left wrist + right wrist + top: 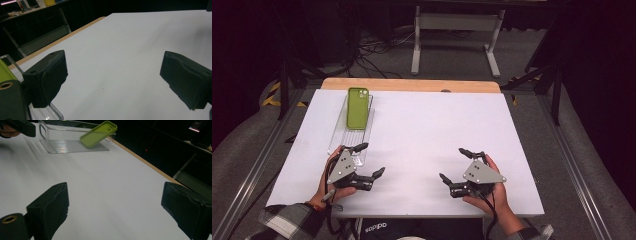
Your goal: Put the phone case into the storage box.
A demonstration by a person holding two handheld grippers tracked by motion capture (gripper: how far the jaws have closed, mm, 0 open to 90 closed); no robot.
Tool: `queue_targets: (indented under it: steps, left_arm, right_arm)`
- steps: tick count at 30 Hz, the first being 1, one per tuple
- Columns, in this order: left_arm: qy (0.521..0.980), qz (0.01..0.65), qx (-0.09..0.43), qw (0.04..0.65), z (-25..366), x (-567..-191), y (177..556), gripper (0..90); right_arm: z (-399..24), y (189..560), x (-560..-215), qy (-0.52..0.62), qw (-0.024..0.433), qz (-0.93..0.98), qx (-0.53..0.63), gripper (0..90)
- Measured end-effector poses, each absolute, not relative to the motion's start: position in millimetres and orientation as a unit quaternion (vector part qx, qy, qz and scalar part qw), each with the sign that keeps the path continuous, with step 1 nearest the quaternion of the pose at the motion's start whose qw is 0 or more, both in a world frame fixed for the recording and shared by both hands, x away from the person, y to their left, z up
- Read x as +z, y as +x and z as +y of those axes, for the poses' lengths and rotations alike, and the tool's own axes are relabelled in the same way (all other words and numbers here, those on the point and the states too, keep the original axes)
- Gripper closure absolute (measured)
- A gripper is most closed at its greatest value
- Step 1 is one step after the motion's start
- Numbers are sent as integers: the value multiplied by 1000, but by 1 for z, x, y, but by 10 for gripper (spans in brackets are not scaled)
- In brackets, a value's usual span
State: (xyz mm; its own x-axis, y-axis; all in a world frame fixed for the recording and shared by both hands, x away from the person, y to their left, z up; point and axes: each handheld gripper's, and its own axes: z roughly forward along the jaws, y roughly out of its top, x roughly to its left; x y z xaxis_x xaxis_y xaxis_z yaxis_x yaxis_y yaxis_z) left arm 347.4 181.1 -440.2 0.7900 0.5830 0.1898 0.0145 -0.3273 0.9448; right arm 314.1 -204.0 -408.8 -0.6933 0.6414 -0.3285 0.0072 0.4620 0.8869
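I'm holding both grippers, left gripper and right gripper, jaws apart; green phone case leaning, probably, on clear tray rim.

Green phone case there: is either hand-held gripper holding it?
No. The green phone case leans in the clear tray; left hand-held gripper and right hand-held gripper are open, empty.

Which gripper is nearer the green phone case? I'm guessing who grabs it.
Left. The left gripper sits by the near end of the tray holding the case; the right gripper is across the table.
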Motion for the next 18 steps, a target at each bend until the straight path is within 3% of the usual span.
queue_targets:
  steps: [8,18]
  left_arm:
    - [779,206,238,542,192,-448,344,76]
    - [781,215,249,531,202,-453,338,67]
  right_arm:
    - [-204,314,-412,203,325,793,473,83]
    - [-203,314,-414,200,321,797,472,80]
